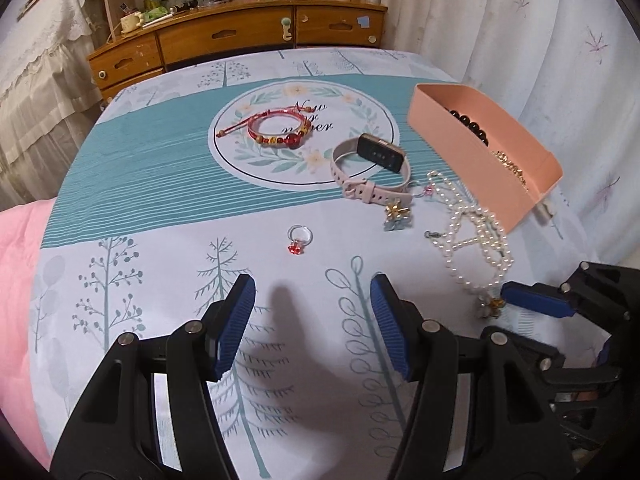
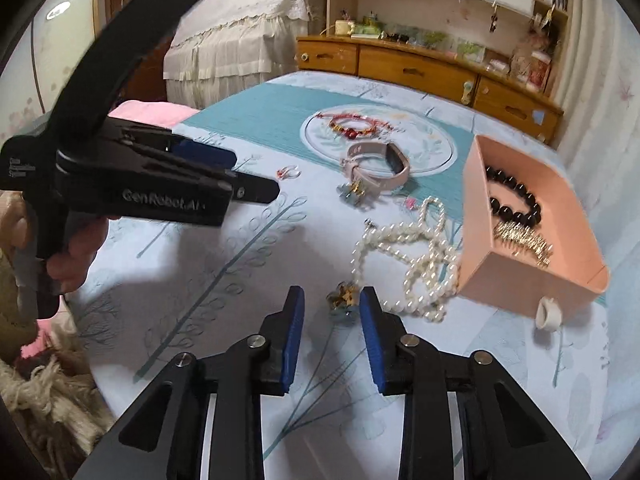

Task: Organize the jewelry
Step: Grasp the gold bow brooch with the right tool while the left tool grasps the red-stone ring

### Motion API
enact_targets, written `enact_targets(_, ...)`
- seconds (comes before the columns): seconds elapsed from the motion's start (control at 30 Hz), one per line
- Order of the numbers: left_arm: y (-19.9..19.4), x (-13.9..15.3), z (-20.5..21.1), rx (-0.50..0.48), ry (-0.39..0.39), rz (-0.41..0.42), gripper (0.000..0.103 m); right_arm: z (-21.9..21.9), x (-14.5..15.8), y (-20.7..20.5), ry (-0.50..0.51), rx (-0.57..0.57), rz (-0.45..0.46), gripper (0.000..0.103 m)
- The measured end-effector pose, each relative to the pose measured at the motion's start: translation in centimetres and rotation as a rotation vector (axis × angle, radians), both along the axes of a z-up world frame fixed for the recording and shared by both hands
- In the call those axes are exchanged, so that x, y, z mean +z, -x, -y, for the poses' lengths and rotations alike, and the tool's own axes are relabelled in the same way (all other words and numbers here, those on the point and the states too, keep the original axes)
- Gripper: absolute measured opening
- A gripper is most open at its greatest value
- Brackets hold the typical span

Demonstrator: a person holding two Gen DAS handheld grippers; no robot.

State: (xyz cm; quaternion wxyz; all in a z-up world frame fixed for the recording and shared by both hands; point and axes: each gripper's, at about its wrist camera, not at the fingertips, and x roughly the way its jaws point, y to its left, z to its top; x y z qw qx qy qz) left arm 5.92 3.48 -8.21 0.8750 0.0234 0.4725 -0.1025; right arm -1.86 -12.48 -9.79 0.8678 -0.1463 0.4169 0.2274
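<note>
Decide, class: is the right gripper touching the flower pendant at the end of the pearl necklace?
Apart. The right wrist view shows the flower pendant between the right gripper fingers, cloth visible either side.

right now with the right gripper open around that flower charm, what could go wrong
1. The flower charm sits at the end of the pearl necklace; lifting it may drag the loose loops.
2. The loops lie against the pink box, so the strand could snag or nudge it.
3. The right gripper may close on cloth, since the charm lies flat.

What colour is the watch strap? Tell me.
Pale pink watch strap, clearest in the left wrist view.
</note>
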Motion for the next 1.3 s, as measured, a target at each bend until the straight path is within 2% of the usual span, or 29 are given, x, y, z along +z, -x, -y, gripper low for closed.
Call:
enact_targets(0.13,-1.4,-1.0,-0.5,0.002,0.020,-0.021,0.057,-0.3,-0.7,-0.6,0.007,0.009,-0.018,0.018)
enact_targets(0.37,-3.1,-2.0,-0.5,-0.010,-0.026,0.003,0.055,0.1,-1.4,-1.8,0.000,-0.002,-0.037,0.017)
enact_targets(0.53,-3.6,-2.0,-0.2,-0.045,-0.022,0.030,0.027,0.6,-1.7,-2.7,-0.030,-0.015,-0.053,0.017)
enact_targets(0.63,-3.6,-2.0,0.0,-0.063,-0.025,0.038,0.023,0.9,-1.7,-2.8,-0.048,-0.017,-0.059,0.017)
enact_targets(0.8,-3.9,-2.0,0.4,-0.080,-0.042,0.048,0.022,1.2,-1.5,-2.7,-0.073,-0.021,-0.068,0.017)
enact_targets(0.87,-3.9,-2.0,0.5,-0.091,-0.039,0.048,0.016,1.3,-1.5,-2.6,-0.080,-0.021,-0.070,0.017)
enact_targets(0.93,-3.9,-2.0,0.8,-0.100,-0.044,0.051,0.006,1.4,-1.5,-2.7,-0.090,-0.025,-0.074,0.017)
enact_targets(1.07,-3.6,-2.0,1.3,-0.101,-0.081,0.073,0.005,1.8,-1.5,-2.6,-0.109,-0.034,-0.079,0.016)
enact_targets(1.3,-3.0,-1.2,1.4,-0.067,-0.074,0.080,0.005,2.7,-0.6,-2.2,-0.164,-0.052,-0.055,0.016)
